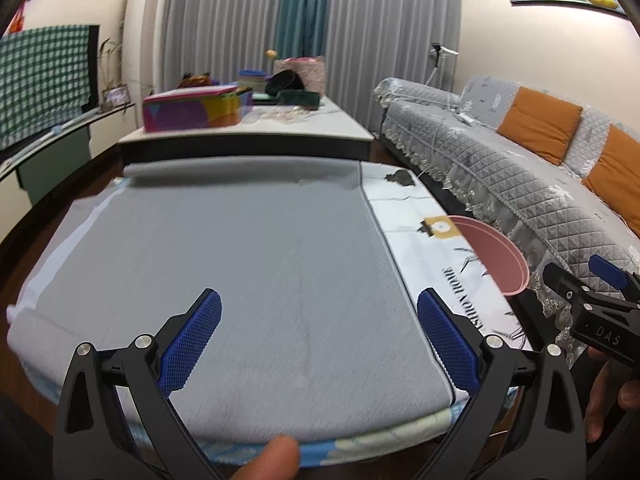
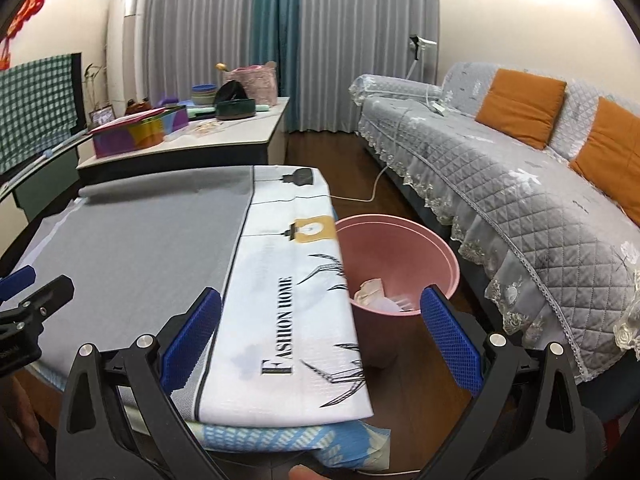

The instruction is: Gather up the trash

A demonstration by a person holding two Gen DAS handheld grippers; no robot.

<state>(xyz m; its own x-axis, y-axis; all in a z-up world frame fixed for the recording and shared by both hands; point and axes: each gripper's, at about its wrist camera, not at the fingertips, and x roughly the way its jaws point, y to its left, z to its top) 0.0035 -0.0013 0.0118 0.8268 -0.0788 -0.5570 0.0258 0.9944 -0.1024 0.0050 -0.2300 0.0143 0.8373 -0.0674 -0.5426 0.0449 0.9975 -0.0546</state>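
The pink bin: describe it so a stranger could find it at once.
Start at the grey sofa with orange cushions. Between it and the cloth-covered table, on the dark wood floor, stands the pink bin, against the table's "FASHION HOME" edge. It is the only round, open, pink container on the floor, with crumpled trash inside.

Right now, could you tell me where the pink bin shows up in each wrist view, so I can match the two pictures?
Left wrist view: the pink bin sits at right of centre, half hidden behind the table's right edge.
Right wrist view: the pink bin stands on the floor at centre, crumpled trash inside.
Shared landmark: the white cloth printed FASHION HOME, directly left of the bin.
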